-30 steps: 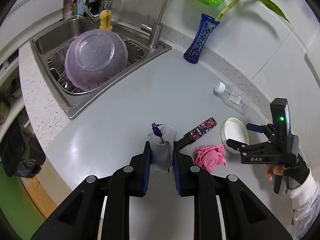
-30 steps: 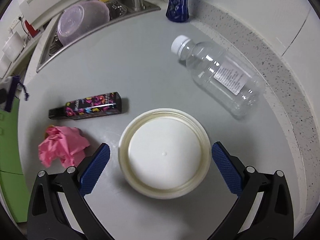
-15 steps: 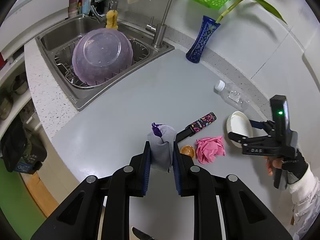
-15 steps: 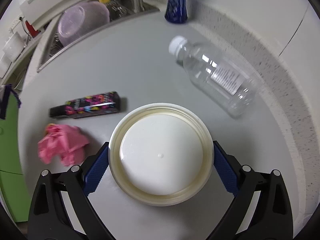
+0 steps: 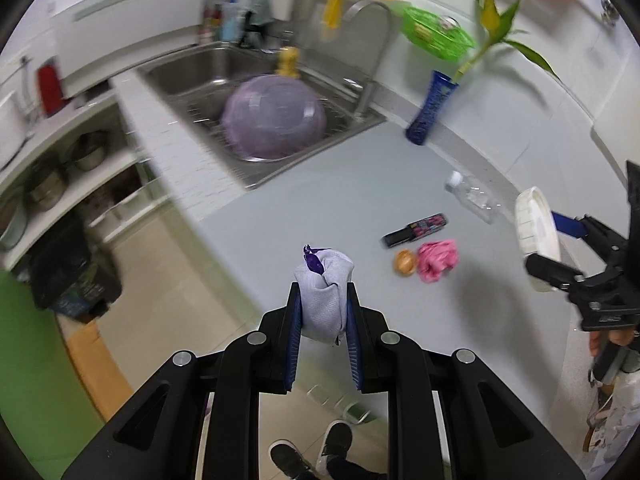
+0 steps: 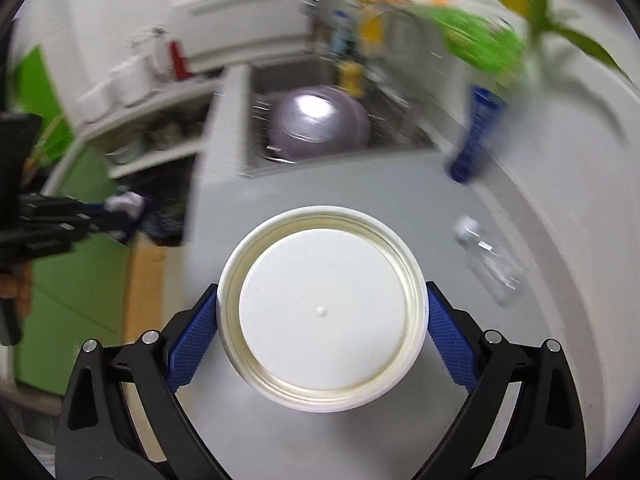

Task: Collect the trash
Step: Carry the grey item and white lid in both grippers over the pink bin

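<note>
Left hand-held gripper (image 5: 322, 312) clamped; right hand-held gripper (image 6: 320, 320) gripping wide.

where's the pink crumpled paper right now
In the left wrist view the pink crumpled paper lies on the grey counter, right of centre, beside a small orange piece.

Your left gripper (image 5: 323, 312) has blue pads pressing a pale grey crumpled wad with a purple tip (image 5: 323, 289). Your right gripper (image 6: 321, 320) has blue knurled pads around a round white plastic lid with a cream rim (image 6: 321, 308). Near the lid on the grey countertop (image 5: 320, 200) lie a pink crumpled paper (image 5: 437, 260) and a black stick with multicoloured print (image 5: 416, 229). Beyond stands a cobalt-blue patterned vase (image 5: 431, 108).
</note>
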`<state>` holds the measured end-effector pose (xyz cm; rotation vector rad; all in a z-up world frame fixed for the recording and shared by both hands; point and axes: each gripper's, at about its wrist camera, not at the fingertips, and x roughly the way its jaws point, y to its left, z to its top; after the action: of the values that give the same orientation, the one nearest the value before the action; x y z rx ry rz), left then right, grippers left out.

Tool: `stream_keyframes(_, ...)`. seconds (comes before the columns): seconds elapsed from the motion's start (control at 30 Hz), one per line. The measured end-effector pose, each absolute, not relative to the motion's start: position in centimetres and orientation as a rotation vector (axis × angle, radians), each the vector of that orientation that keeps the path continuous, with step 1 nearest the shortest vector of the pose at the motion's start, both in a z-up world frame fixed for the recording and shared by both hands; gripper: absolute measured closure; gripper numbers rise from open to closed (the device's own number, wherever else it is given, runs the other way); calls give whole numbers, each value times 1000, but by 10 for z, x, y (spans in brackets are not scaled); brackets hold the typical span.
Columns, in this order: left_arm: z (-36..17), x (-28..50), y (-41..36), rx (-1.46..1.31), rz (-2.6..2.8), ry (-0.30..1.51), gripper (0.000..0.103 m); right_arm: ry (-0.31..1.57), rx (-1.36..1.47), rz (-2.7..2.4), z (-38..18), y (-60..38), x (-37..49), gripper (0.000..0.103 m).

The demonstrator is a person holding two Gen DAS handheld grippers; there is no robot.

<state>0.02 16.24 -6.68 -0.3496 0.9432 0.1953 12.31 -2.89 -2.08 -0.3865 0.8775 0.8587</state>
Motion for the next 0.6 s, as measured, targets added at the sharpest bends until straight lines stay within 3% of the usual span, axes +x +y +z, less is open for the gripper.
stream_keyframes(0.33,-57,-147,215,-407,429,924,82,812,-440,1151,-2,82,5,8)
stream_keyframes(0.6,-81,-228,260,-507,563,912,82,807,-535,1287,-30,173,-73,8)
